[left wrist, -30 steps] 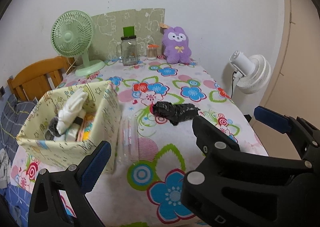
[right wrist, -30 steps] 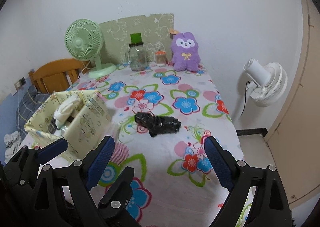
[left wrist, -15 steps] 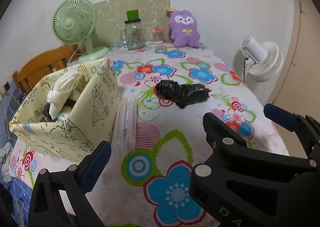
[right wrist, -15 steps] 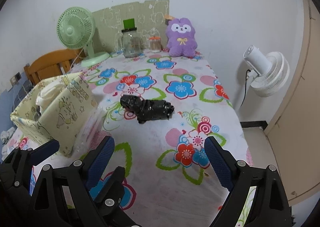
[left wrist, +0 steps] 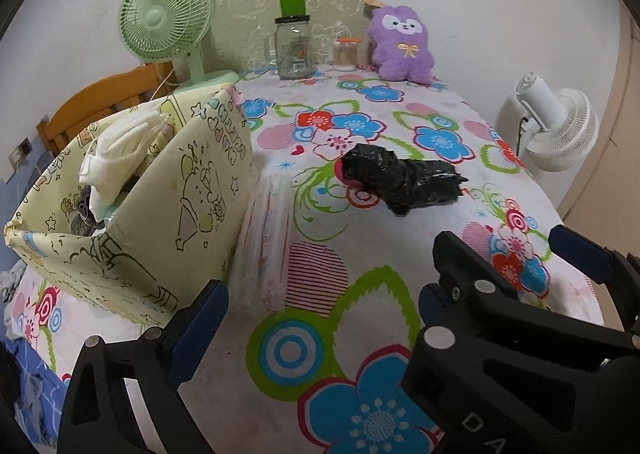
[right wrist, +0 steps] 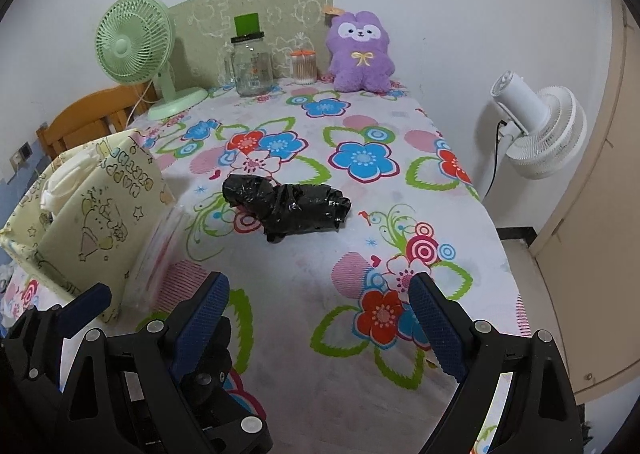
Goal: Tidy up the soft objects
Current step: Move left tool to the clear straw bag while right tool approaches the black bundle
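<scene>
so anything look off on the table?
Black bag lies crumpled mid-table, alone. A clear packet leans against the yellow box from outside, not in it. The box's wall sags outward. Nothing spilled.

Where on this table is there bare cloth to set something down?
Free: the near stretch between the open right gripper and the black bag bundle, and the middle between bundle and glass jar. Crowded: the left edge with the fabric bin and clear packet, and the back row.
</scene>
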